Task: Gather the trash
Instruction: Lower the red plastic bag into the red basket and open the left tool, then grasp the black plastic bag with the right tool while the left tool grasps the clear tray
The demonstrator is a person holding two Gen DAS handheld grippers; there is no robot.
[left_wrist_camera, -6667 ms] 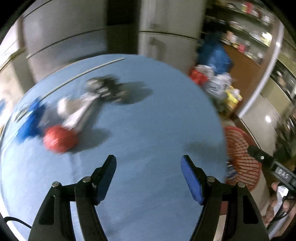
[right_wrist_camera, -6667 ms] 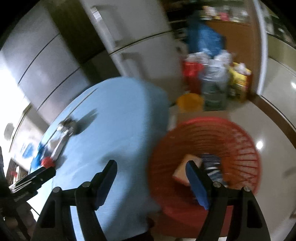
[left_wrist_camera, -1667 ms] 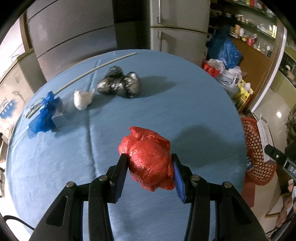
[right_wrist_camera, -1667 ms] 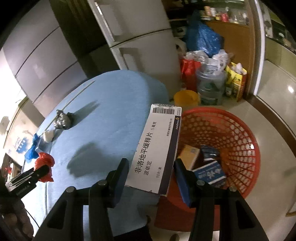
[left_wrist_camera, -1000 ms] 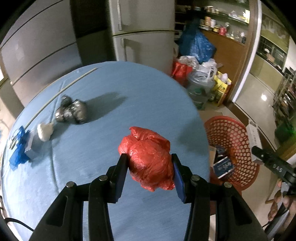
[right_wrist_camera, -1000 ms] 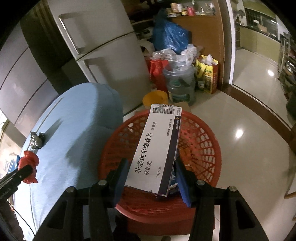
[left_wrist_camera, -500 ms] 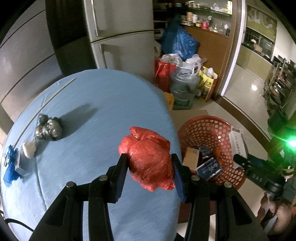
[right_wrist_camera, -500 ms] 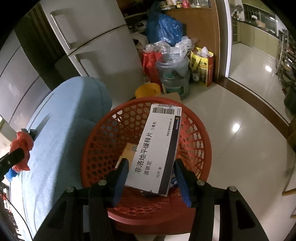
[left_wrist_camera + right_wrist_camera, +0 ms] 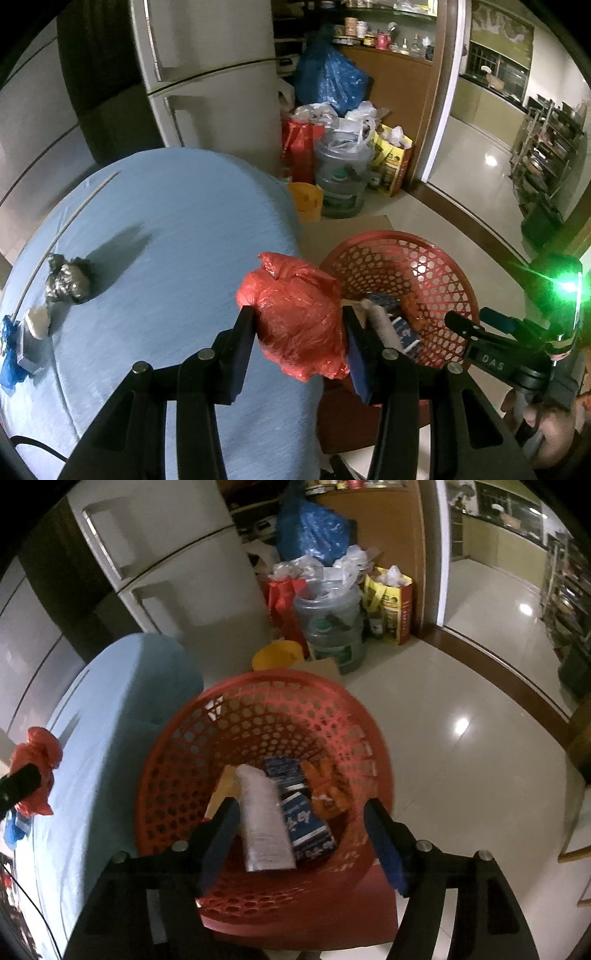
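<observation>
Fridge (image 9: 207,85), pale grey, two doors, behind the far edge of the table

Table (image 9: 166,229), round, blue cloth; its right edge stands just beside the basket

Basket (image 9: 295,716), red plastic lattice, on the floor; holds several boxes

White box (image 9: 264,812), blurred, lying in the basket between the right gripper's spread fingers, touching neither pad

Blue box (image 9: 308,827), just right of the white box, in the basket

Red bag (image 9: 299,314), crumpled plastic, pinched between the pads of the left gripper (image 9: 299,343) over the table's right edge, next to the basket rim

Right gripper (image 9: 301,834), above the basket, jaws opening, nothing gripped

Grey crumpled bags (image 9: 68,280), near the table's left edge

White wad (image 9: 37,317), beside them

Blue scrap (image 9: 9,365), at the left edge
</observation>
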